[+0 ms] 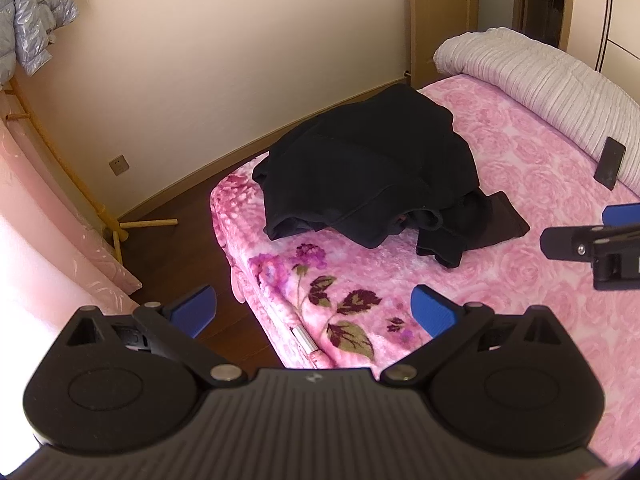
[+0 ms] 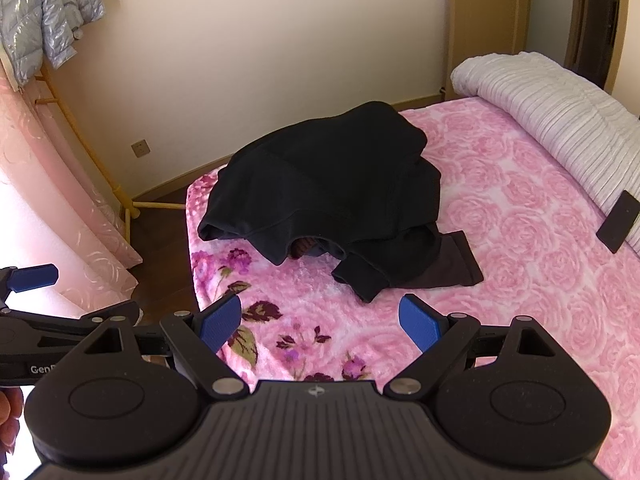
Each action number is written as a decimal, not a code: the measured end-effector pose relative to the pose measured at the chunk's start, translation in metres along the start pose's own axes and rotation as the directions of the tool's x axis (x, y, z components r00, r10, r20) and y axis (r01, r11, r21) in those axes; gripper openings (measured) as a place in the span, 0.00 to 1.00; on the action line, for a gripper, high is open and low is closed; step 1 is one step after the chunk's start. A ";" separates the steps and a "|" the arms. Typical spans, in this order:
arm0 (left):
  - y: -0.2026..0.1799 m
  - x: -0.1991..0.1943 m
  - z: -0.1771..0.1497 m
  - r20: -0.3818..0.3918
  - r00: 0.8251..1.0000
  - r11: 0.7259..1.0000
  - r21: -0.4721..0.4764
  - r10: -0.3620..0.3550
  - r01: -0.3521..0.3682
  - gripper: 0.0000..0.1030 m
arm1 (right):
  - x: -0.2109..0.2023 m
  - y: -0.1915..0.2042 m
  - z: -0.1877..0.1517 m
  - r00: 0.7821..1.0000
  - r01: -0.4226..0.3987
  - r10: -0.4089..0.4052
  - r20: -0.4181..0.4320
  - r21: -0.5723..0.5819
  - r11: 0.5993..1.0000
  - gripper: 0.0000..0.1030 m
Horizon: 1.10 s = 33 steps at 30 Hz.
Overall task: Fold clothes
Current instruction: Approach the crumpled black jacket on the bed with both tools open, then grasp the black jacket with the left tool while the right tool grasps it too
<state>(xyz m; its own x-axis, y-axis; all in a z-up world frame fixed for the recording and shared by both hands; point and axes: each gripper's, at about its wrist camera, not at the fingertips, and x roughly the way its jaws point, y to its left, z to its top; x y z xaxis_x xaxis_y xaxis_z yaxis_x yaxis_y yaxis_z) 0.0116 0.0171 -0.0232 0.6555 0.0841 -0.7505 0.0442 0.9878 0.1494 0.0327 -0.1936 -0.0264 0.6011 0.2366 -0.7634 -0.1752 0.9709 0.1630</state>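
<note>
A heap of black clothes [image 1: 368, 168] lies crumpled near the corner of the pink floral bed [image 1: 520, 280]; a dark brown piece [image 1: 506, 220] pokes out from under its right side. In the right wrist view the same heap of black clothes [image 2: 328, 184] sits ahead, with the brown piece [image 2: 452, 264] at its right. My left gripper [image 1: 316, 312] hovers open over the bed's near corner, short of the heap, holding nothing. My right gripper [image 2: 322, 320] is open too, above the blanket just in front of the heap. Each gripper shows at the edge of the other's view.
A rolled grey-white quilt [image 1: 540, 80] lies along the bed's far right side, with a dark phone [image 1: 610, 162] leaning on it. Left of the bed is brown floor [image 1: 192, 248], a wooden rack [image 1: 100, 208] with a silver jacket [image 1: 32, 12], and a pink curtain [image 1: 48, 240].
</note>
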 end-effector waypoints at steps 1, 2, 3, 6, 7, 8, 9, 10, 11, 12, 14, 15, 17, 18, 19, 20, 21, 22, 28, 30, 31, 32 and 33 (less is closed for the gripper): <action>0.001 0.002 -0.001 0.004 1.000 1.000 0.005 -0.006 0.006 0.99 | 0.001 -0.002 0.000 1.000 -0.002 0.002 0.004 0.000 1.000 0.86; 0.001 0.004 -0.002 0.008 1.000 1.000 0.014 -0.008 0.008 0.99 | 0.002 -0.004 0.000 1.000 -0.004 0.004 0.009 0.001 1.000 0.86; 0.001 0.007 -0.002 0.010 1.000 0.999 0.032 -0.012 0.012 0.99 | 0.003 -0.007 -0.001 1.000 -0.006 0.006 0.013 0.001 1.000 0.86; -0.001 0.022 -0.004 0.020 0.999 0.994 0.104 -0.028 0.026 0.99 | 0.012 -0.014 -0.001 1.000 0.003 -0.003 0.015 -0.011 1.000 0.86; -0.001 0.028 -0.003 0.024 0.999 0.991 0.134 -0.034 0.031 0.99 | 0.017 -0.017 -0.001 1.000 0.012 -0.012 0.011 -0.017 1.000 0.86; -0.002 0.037 -0.002 0.028 0.999 0.985 0.170 -0.038 0.033 0.99 | 0.024 -0.020 -0.001 1.000 0.016 -0.016 0.004 -0.022 1.000 0.86; -0.003 0.046 -0.001 0.031 0.999 0.978 0.208 -0.041 0.034 0.99 | 0.031 -0.023 -0.001 1.000 0.018 -0.018 -0.004 -0.027 0.999 0.86; -0.004 0.056 0.000 0.040 0.998 0.969 0.246 -0.046 0.035 0.99 | 0.039 -0.026 0.000 1.000 0.026 -0.027 -0.016 -0.038 0.999 0.86; -0.005 0.068 0.002 0.053 0.997 0.956 0.290 -0.053 0.035 0.99 | 0.050 -0.028 0.001 0.999 0.032 -0.034 -0.035 -0.050 0.998 0.86; -0.005 0.082 0.004 0.073 0.996 0.940 0.341 -0.060 0.031 0.99 | 0.062 -0.029 0.003 0.998 0.033 -0.037 -0.053 -0.063 0.997 0.86; -0.005 0.111 0.007 0.104 0.992 0.903 0.428 -0.069 0.018 0.99 | 0.087 -0.030 0.007 0.996 0.033 -0.041 -0.085 -0.093 0.995 0.86; -0.004 0.126 0.008 0.117 0.990 0.883 0.470 -0.074 0.010 0.99 | 0.100 -0.029 0.010 0.994 0.031 -0.042 -0.101 -0.109 0.994 0.86; -0.002 0.158 0.009 0.138 0.986 0.834 0.552 -0.097 0.005 0.98 | 0.128 -0.027 0.016 0.991 0.028 -0.047 -0.125 -0.149 0.988 0.86; -0.001 0.176 0.009 0.142 0.984 0.799 0.601 -0.105 -0.002 0.95 | 0.143 -0.025 0.020 0.991 0.028 -0.050 -0.123 -0.172 0.985 0.85; -0.001 0.194 0.006 0.142 0.984 0.758 0.652 -0.104 -0.014 0.95 | 0.158 -0.022 0.024 0.992 0.027 -0.050 -0.117 -0.192 0.981 0.84; 0.000 0.211 0.004 0.141 0.985 0.713 0.701 -0.102 -0.027 0.94 | 0.173 -0.020 0.029 0.992 0.026 -0.050 -0.112 -0.213 0.977 0.84; 0.000 0.226 0.000 0.150 0.983 0.657 0.753 -0.107 -0.044 0.92 | 0.188 -0.020 0.030 0.992 0.028 -0.056 -0.117 -0.231 0.973 0.84; 0.001 0.241 -0.005 0.161 0.980 0.595 0.801 -0.114 -0.062 0.90 | 0.202 -0.024 0.031 0.988 0.046 -0.083 -0.134 -0.259 0.965 0.83; 0.016 0.298 -0.002 0.193 0.969 0.416 0.902 -0.153 -0.114 0.37 | 0.267 -0.044 0.035 0.963 0.112 -0.196 -0.188 -0.382 0.917 0.83; 0.026 0.299 0.023 0.154 0.970 0.511 0.859 -0.190 -0.036 0.09 | 0.280 -0.048 0.036 0.958 0.113 -0.204 -0.201 -0.392 0.913 0.84; 0.035 0.296 0.038 0.145 0.966 0.582 0.813 -0.213 0.006 0.08 | 0.283 -0.047 0.036 0.958 0.109 -0.203 -0.201 -0.400 0.910 0.85; 0.044 0.293 0.054 0.141 0.962 0.654 0.755 -0.236 0.050 0.07 | 0.286 -0.046 0.037 0.960 0.105 -0.200 -0.196 -0.410 0.906 0.85; 0.057 0.292 0.073 0.136 0.957 0.726 0.681 -0.255 0.096 0.07 | 0.288 -0.045 0.038 0.961 0.102 -0.198 -0.192 -0.420 0.902 0.86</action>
<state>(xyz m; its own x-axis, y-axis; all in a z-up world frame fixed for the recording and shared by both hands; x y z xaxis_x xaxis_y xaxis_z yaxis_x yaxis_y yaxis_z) 0.2607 0.0880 -0.1874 0.7188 -0.1887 -0.6691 0.6088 0.6356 0.4747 0.2433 -0.1678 -0.2298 0.4625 0.0286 -0.8862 -0.4243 0.8847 -0.1929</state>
